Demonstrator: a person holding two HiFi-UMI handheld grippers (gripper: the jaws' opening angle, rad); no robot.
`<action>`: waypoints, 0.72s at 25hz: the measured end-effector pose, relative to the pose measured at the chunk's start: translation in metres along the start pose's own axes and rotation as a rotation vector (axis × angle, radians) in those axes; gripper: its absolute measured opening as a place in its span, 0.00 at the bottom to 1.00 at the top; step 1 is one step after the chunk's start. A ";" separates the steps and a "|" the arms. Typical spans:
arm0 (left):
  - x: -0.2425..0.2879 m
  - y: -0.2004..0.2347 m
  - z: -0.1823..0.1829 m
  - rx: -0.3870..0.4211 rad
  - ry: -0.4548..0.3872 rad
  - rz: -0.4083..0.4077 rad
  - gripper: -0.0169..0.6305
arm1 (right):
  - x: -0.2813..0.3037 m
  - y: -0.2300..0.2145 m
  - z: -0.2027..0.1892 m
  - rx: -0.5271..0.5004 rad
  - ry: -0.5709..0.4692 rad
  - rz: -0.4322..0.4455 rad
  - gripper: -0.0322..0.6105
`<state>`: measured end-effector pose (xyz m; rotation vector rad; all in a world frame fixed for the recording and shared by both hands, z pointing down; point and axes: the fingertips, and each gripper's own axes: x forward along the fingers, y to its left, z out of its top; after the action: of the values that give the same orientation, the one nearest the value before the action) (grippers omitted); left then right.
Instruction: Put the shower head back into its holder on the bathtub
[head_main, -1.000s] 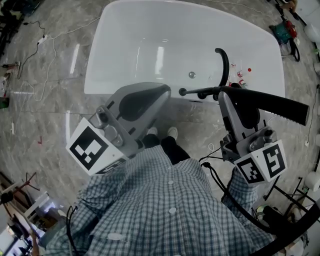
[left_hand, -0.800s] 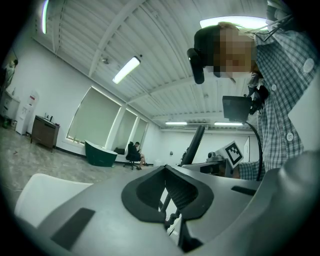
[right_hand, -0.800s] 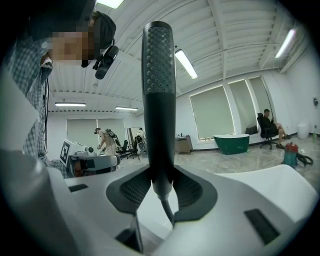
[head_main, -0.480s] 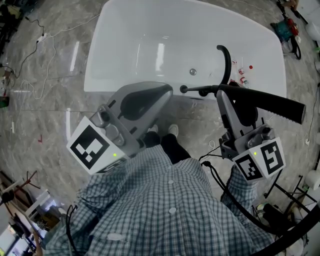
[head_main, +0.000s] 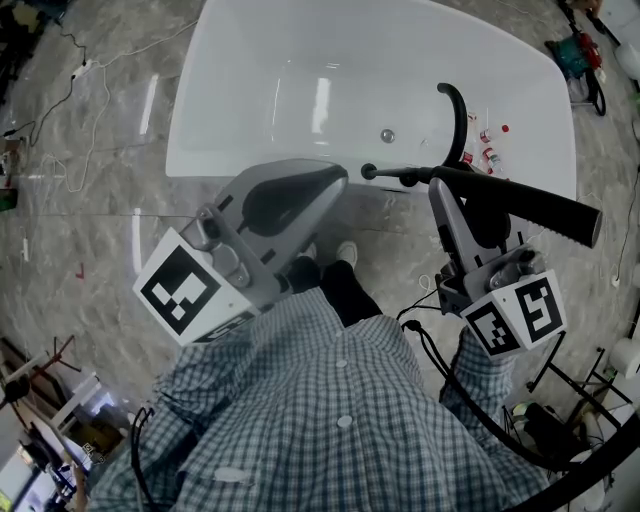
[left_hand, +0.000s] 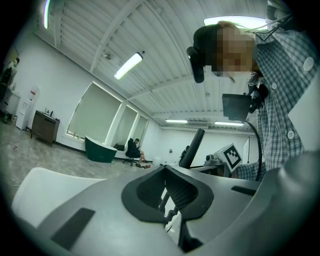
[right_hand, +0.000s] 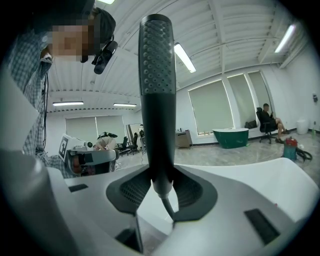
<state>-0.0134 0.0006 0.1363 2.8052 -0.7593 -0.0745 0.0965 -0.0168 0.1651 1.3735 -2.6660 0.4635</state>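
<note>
The black stick-shaped shower head lies level over the floor in front of the white bathtub, its thin end just short of the tub's near rim. My right gripper is shut on its handle. In the right gripper view the dotted spray face stands up from the shut jaws and a thin stem leaves below them. A curved black faucet stands on the tub's right rim. My left gripper is held beside it, shut with nothing in it. The holder itself I cannot make out.
Small red-and-white items lie on the tub rim by the faucet. A drain fitting shows inside the tub. The person's feet stand on the marble floor. Black cables hang at the right; tools lie at the far right.
The right gripper and the shower head have edged slightly toward the tub rim. The left gripper has hardly moved.
</note>
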 end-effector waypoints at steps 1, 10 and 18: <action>0.001 0.001 -0.002 -0.002 0.003 0.000 0.04 | 0.001 -0.001 -0.001 0.003 0.003 0.000 0.26; 0.006 0.009 -0.013 -0.018 0.020 0.001 0.04 | 0.009 -0.007 -0.016 0.015 0.034 0.000 0.26; 0.010 0.011 -0.030 -0.042 0.037 0.006 0.04 | 0.014 -0.013 -0.032 0.027 0.066 0.002 0.26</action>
<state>-0.0073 -0.0078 0.1678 2.7564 -0.7492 -0.0375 0.0974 -0.0240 0.2016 1.3384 -2.6186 0.5376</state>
